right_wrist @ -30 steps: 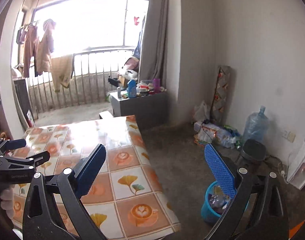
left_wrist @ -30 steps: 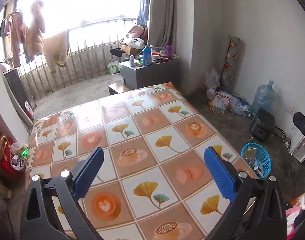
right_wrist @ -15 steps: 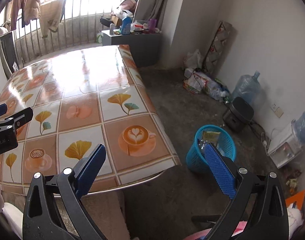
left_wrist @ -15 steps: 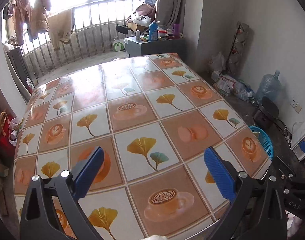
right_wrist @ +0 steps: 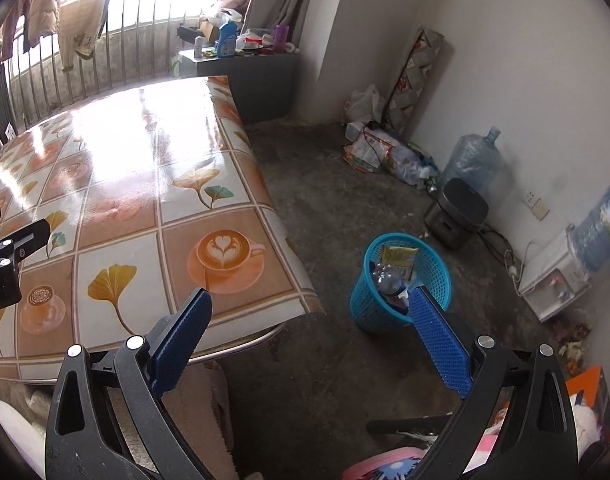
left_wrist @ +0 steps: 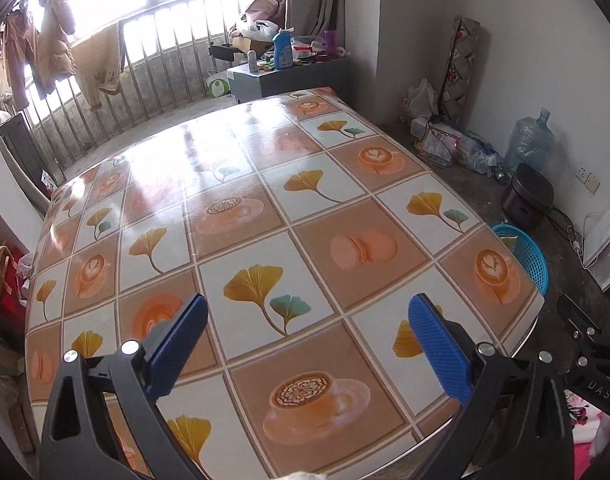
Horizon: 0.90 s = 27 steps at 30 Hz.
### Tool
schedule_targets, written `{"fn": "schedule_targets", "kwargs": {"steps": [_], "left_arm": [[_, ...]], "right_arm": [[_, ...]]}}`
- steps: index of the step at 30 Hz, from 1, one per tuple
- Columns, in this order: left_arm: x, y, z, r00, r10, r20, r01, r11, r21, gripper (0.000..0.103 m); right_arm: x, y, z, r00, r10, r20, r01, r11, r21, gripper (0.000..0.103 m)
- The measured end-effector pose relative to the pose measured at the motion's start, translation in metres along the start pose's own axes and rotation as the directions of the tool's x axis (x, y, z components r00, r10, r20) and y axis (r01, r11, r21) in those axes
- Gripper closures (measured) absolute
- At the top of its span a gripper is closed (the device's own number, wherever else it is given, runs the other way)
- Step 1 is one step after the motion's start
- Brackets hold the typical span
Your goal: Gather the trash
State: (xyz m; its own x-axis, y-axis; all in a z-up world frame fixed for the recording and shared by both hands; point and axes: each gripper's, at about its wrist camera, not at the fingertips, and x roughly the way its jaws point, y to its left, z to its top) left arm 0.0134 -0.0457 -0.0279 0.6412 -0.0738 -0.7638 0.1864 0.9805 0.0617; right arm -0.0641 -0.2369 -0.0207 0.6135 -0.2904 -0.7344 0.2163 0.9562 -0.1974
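Note:
A blue mesh waste basket [right_wrist: 401, 284] stands on the floor right of the table, holding a plastic bottle [right_wrist: 387, 276] and a yellow packet [right_wrist: 397, 257]. Its rim [left_wrist: 523, 254] peeks past the table corner in the left wrist view. My right gripper [right_wrist: 307, 326] is open and empty, held off the table's near right corner with the basket just beyond its right finger. Over the near part of the tabletop [left_wrist: 241, 216] my left gripper [left_wrist: 309, 330] hangs open, nothing between its fingers. No loose trash shows on the patterned cloth.
Bags and wrappers [right_wrist: 389, 152] lie piled by the far wall beside a water jug [right_wrist: 471, 158] and a dark cooker [right_wrist: 457, 212]. A grey cabinet [left_wrist: 289, 74] with bottles stands behind the table. A white appliance [right_wrist: 557, 280] with cables sits at the right wall.
Both grippers have tilted down and drawn back toward the table's near edge. The basket now sits closer to my right gripper's right finger. Both stay open and empty.

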Motion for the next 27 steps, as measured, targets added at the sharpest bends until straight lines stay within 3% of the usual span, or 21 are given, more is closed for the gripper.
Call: {"fn": "schedule_targets", "kwargs": {"steps": [11,27], "left_arm": [[-0.001,0.005,-0.001,1.000,0.024,-0.004,-0.024,1.000,0.008,0.005],[-0.002,0.003,-0.001,1.000,-0.001,-0.016,0.002,1.000,0.019,0.005]], "right_arm": [[0.000,-0.005,-0.001,1.000,-0.006,0.005,0.006,1.000,0.018,0.008],[0.000,-0.010,-0.002,1.000,-0.014,0.007,0.014,0.999,0.033,0.008]]}}
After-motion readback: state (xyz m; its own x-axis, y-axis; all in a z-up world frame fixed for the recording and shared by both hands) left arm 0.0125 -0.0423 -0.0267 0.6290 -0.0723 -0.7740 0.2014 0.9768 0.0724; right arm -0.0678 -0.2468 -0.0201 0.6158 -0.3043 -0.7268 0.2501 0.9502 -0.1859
